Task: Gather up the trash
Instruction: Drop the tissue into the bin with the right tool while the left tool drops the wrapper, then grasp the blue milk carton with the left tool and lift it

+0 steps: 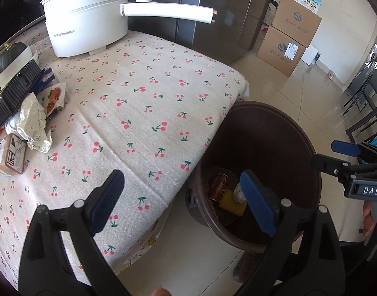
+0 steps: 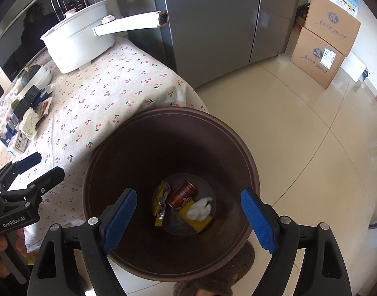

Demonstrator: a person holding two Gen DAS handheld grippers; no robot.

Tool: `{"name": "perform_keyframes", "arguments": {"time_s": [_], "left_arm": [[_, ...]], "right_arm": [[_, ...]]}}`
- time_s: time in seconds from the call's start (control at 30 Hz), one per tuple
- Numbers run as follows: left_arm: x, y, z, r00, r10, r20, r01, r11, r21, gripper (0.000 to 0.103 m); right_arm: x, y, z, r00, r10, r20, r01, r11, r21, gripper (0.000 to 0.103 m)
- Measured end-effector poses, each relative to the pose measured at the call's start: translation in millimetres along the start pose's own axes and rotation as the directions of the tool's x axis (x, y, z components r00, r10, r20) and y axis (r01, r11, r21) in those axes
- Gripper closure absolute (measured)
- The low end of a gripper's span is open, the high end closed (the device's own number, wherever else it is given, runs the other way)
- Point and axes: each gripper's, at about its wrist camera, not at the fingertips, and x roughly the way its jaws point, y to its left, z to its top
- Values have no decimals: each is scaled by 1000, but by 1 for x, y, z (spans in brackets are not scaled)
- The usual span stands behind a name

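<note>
A dark brown trash bin (image 2: 114, 153) stands on the floor beside the table; it also shows in the left wrist view (image 1: 309, 148). Inside lie a red can (image 2: 181, 193), a white tissue (image 2: 200, 208), a yellow packet (image 2: 197, 223) and a foil wrapper (image 2: 161, 206). My right gripper (image 2: 192, 218) is open and empty above the bin. My left gripper (image 1: 184, 201) is open and empty over the table's edge next to the bin. On the cherry tablecloth (image 1: 144, 113) at the left lie crumpled paper (image 1: 31, 123), a snack wrapper (image 1: 53, 97) and a small carton (image 1: 11, 156).
A white electric pot (image 1: 87, 22) with a long handle stands at the table's back. A black ridged tray (image 1: 13, 91) lies at the left edge. A steel fridge (image 2: 213, 24) and stacked cardboard boxes (image 2: 321, 44) stand behind. Chairs (image 1: 366, 103) are at the right.
</note>
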Motion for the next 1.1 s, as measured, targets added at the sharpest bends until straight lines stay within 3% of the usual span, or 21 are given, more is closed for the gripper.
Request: {"name": "perform_keyframes", "arguments": {"time_s": [0.43,0.77,0.87,0.97,1.1], "left_arm": [[-20,46,1,998,68,-7,-69,994,-90,6],[-45,132,2,984,169,-60,-178,950,-257,4],[-48,158,10,984,144,-102,-163,965,-205,4],[-55,175,16,984,152,-94,-158,986,-59,4],[-52,197,16,974,206,-94,-195,974,113,4]], "right_arm": [[-7,28,16,999,35,11,-35,999,-13,15],[-9,83,33,996,83,12,-82,993,-83,15],[-10,98,39,995,100,15,-98,990,-103,15],[-9,110,44,994,108,16,-105,987,-119,15],[-4,121,52,993,113,14,-110,985,-130,15]]}}
